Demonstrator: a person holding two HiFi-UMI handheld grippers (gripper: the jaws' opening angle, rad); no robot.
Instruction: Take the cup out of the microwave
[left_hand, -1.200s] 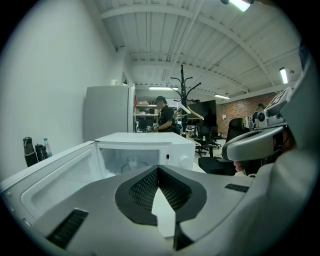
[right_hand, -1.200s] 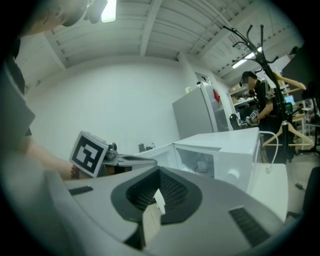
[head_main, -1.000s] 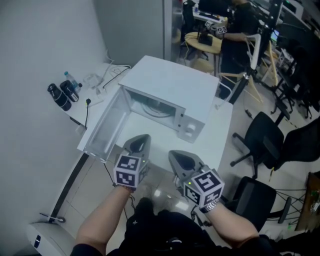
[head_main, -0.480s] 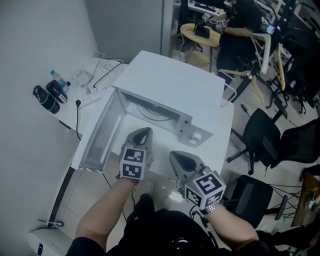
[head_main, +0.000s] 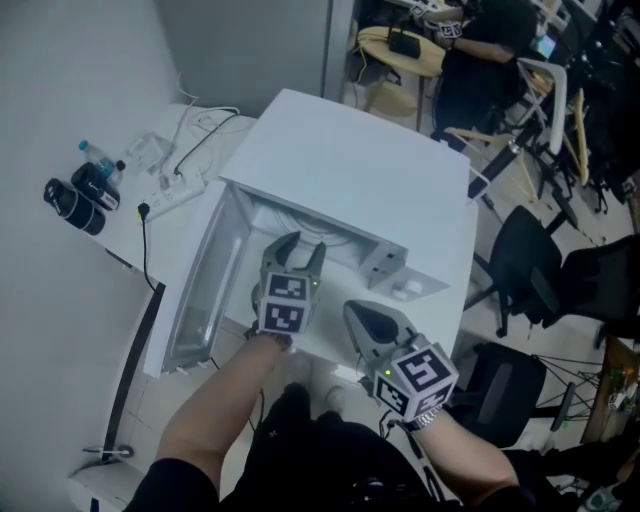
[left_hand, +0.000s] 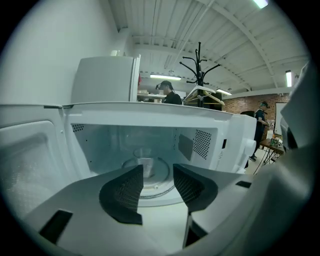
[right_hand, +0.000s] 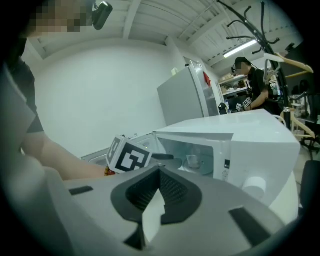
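Overhead, two low views; common microwave (head_main: 350, 180)

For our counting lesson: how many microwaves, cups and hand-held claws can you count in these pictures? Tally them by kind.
Microwave: 1
Cup: 1
Claws: 2, left claw opening with nothing between its jaws, right claw shut and empty
Total: 4

A power strip (head_main: 180, 188) lies near a water bottle (head_main: 97, 158).
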